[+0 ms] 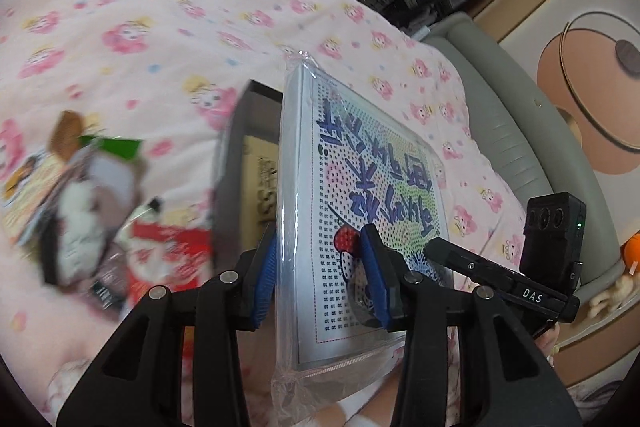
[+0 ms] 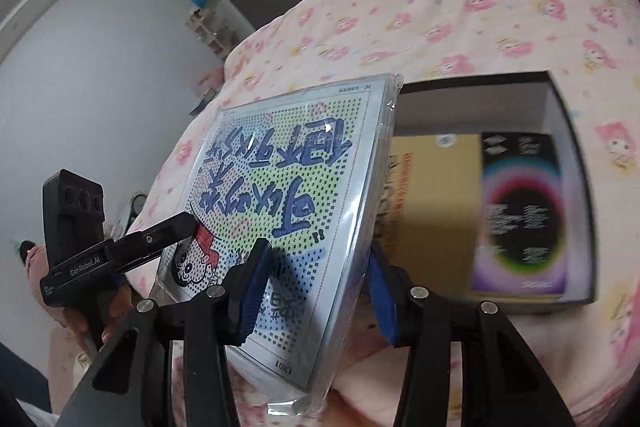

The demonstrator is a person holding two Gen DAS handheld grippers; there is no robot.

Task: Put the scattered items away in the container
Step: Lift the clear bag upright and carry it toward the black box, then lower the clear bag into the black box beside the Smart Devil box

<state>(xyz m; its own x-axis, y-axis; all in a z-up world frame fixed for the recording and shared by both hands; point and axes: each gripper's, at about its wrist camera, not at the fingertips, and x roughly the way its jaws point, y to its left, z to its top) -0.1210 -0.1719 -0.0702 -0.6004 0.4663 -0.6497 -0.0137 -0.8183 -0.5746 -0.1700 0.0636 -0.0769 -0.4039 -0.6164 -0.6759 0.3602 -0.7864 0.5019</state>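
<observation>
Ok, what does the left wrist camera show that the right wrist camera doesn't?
Only the left wrist view shows the blurred pile of scattered items on the bedspread, and the grey bed frame with the patterned floor beyond.

Only the right wrist view looks into the dark box, where a tan carton and a black package with coloured rings already lie; it also shows a white wall and a doorway.

Both show the plastic-wrapped picture kit held on edge by the left gripper and right gripper, above the pink bedspread.

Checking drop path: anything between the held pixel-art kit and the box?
Nothing. In the right wrist view the wrapped kit overlaps the open box; only pink bedding surrounds them.
</observation>
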